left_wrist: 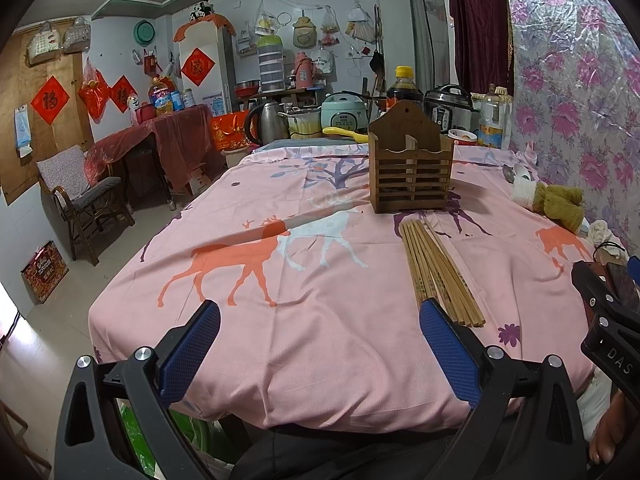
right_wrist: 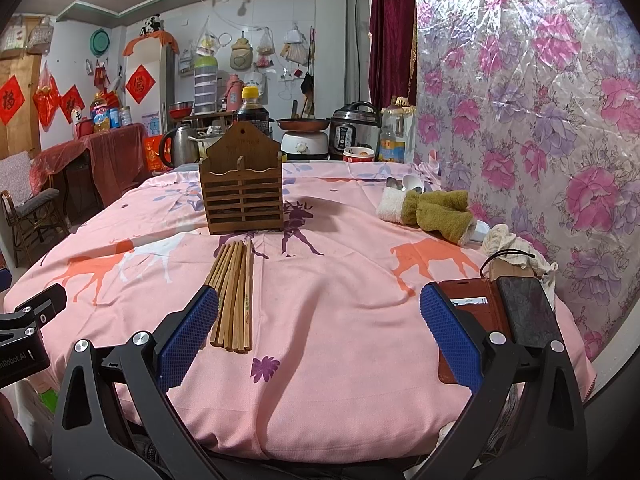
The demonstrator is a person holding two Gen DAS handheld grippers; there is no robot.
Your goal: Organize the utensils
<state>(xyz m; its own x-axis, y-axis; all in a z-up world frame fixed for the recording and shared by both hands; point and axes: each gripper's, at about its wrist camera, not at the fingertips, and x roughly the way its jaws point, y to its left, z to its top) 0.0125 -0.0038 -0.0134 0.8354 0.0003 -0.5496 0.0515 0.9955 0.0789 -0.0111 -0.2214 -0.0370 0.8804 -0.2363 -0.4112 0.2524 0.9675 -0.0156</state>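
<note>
A bundle of several wooden chopsticks (left_wrist: 436,268) lies flat on the pink deer-print tablecloth (left_wrist: 320,280); it also shows in the right wrist view (right_wrist: 234,296). Behind it stands an empty slatted wooden utensil holder (left_wrist: 410,164), also seen from the right wrist (right_wrist: 242,188). Spoons (right_wrist: 404,184) lie far right by a towel. My left gripper (left_wrist: 320,320) is open and empty near the table's front edge, left of the chopsticks. My right gripper (right_wrist: 320,308) is open and empty, right of the chopsticks.
A green and white towel (right_wrist: 432,210) lies at the right. A phone in a brown wallet case (right_wrist: 500,320) lies by my right finger. Kettle, rice cookers, bottles (right_wrist: 250,110) crowd the far edge. A floral covered wall (right_wrist: 540,120) bounds the right side. A chair (left_wrist: 80,196) stands left.
</note>
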